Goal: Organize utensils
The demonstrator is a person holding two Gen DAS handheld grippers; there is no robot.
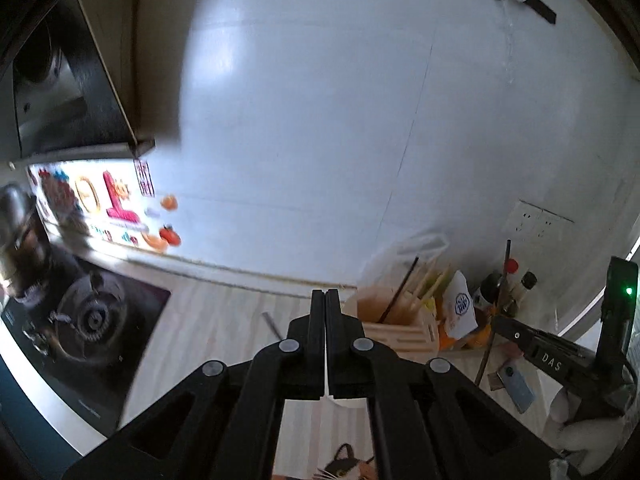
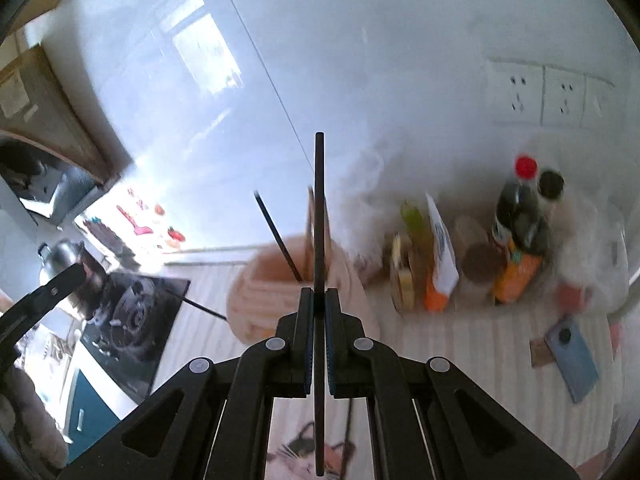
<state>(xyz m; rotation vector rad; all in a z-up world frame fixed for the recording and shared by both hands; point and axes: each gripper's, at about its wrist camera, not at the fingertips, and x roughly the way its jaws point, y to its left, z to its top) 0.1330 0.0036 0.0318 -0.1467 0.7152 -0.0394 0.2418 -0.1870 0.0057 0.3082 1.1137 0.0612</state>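
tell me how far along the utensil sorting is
Partly done: the wooden holder already has one black chopstick and pale sticks standing in it. In hand: the right gripper is shut on a black chopstick, upright near the holder. The left gripper is shut on something white. Left: another dark stick lies on the counter.
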